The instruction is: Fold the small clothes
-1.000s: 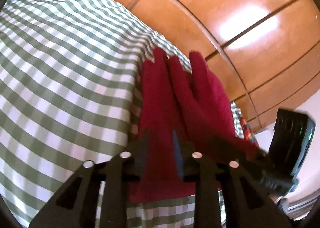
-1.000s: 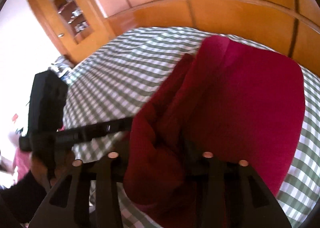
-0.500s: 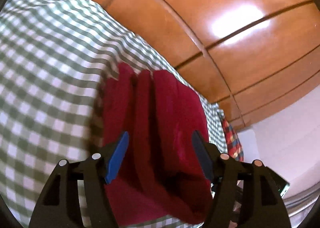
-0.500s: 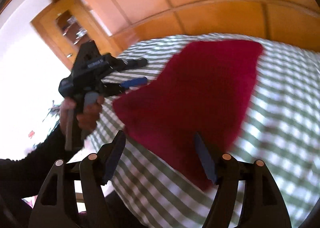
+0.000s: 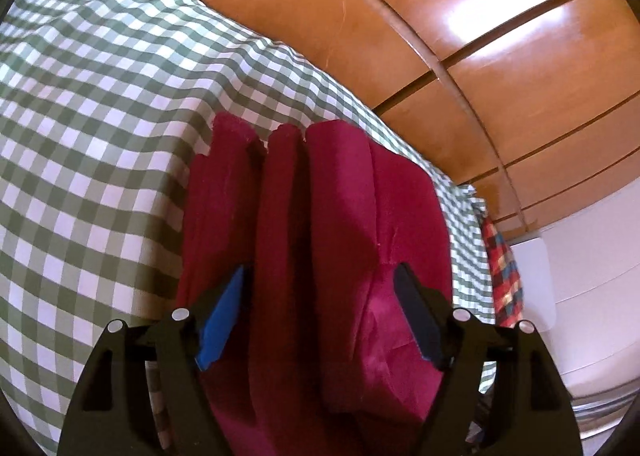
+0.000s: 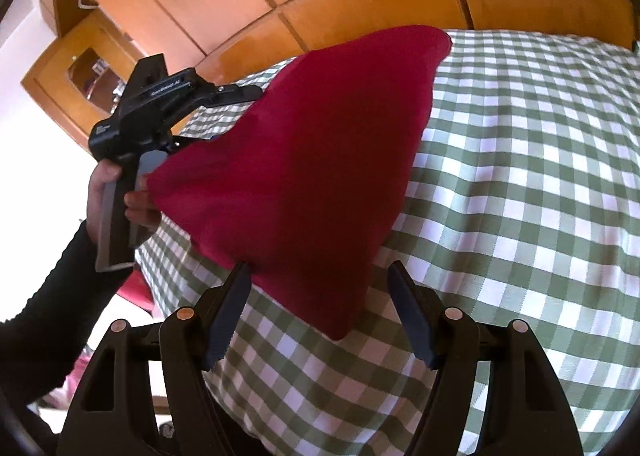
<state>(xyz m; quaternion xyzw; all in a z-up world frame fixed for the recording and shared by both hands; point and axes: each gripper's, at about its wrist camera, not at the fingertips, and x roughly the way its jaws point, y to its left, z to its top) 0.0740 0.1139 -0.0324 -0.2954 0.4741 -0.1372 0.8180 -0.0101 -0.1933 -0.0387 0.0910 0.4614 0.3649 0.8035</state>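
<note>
A dark red small garment [image 5: 328, 240] lies folded in layers on the green-and-white checked cloth [image 5: 92, 128]. My left gripper [image 5: 320, 296] is open, its jaws spread on either side of the garment's near folds, holding nothing. In the right wrist view the red garment [image 6: 304, 160] lies flat on the checked cloth [image 6: 520, 184]. My right gripper [image 6: 318, 296] is open, its jaws spread at the garment's near corner. The left gripper's body and the hand holding it show in the right wrist view [image 6: 156, 108] at the garment's far side.
Orange wooden panelling [image 5: 440, 36] runs behind the bed. A red plaid cloth [image 5: 502, 272] hangs at the bed's right edge, beside a white unit [image 5: 580, 276]. A wooden cabinet with a glass door [image 6: 76, 76] stands at the left in the right wrist view.
Both grippers were shut on the red garment a second ago. They have opened and let it drop onto the cloth, and have drawn back a little.
</note>
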